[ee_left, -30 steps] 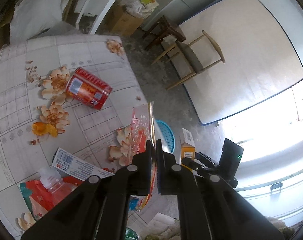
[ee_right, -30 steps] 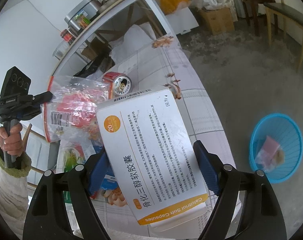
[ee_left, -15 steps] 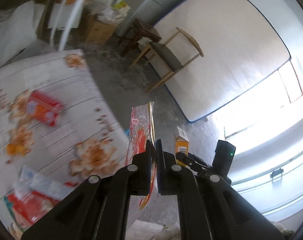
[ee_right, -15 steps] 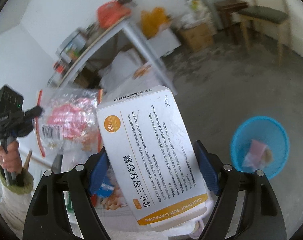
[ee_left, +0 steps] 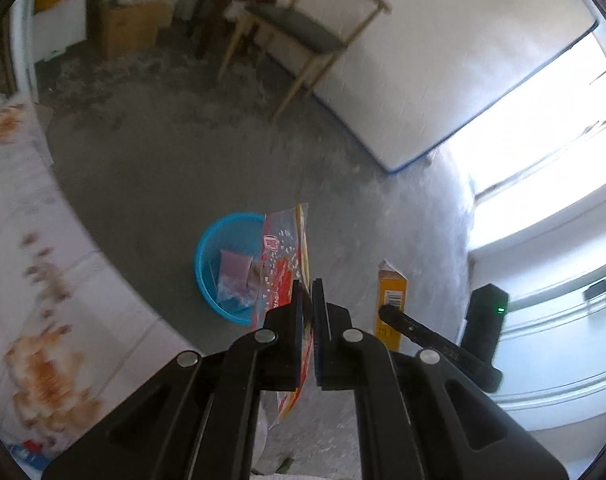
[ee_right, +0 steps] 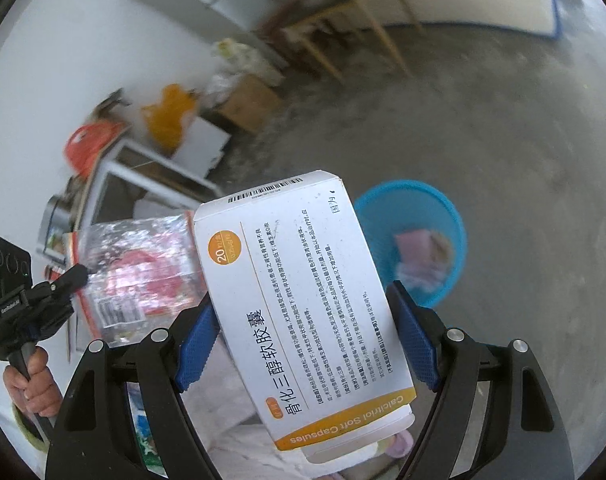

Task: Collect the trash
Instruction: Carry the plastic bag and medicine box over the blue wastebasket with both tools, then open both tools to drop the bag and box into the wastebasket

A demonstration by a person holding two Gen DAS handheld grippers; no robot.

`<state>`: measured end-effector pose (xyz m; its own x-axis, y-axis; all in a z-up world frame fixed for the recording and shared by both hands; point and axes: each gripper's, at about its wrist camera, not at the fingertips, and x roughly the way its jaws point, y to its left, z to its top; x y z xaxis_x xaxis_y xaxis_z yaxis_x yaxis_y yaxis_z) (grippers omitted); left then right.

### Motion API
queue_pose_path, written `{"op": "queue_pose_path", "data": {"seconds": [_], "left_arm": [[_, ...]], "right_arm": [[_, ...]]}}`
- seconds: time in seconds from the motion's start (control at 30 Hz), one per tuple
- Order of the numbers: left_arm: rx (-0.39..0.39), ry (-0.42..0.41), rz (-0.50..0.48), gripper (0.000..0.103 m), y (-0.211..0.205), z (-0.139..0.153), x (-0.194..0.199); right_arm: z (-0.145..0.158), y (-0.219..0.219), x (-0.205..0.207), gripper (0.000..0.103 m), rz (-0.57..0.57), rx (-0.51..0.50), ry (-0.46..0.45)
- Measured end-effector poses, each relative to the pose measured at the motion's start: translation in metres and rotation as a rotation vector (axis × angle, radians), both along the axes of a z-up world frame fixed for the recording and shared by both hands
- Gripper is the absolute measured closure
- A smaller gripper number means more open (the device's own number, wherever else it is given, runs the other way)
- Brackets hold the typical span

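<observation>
Grey concrete floor (ee_left: 175, 152) below, and a blue basket (ee_right: 443, 216) sits on it holding a pink packet (ee_right: 415, 242). Right gripper (ee_right: 303, 344) clamps a white medicine box (ee_right: 299, 300) reading "Calcitriol Soft Capsules", "20" in an orange circle. Left gripper (ee_left: 307, 292) pinches tight a clear, red-printed plastic bag (ee_left: 283, 256), dangling beside the basket.
</observation>
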<state>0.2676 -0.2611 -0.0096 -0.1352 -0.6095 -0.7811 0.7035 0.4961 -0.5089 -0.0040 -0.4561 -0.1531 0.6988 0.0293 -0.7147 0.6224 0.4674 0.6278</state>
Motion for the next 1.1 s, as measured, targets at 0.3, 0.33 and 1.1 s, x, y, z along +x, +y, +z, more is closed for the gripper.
{"op": "queue_pose_path", "data": {"seconds": [0.3,0.33,1.1], "left_arm": [[0.240,-0.019,-0.019,0.099,-0.107,-0.110,-0.010],[0.268,-0.040,-0.009,0.098,-0.115,-0.122,-0.007],[0.226,-0.181,0.089,0.049,-0.013,-0.024,0.020]], "right_arm": [[-0.036,-0.028,-0.012,0.027,-0.061,0.084,0.047],[-0.037,-0.029,-0.013,0.027,-0.066,0.087,0.050],[-0.060,-0.039,0.048,0.023,0.038,0.080,0.112]]}}
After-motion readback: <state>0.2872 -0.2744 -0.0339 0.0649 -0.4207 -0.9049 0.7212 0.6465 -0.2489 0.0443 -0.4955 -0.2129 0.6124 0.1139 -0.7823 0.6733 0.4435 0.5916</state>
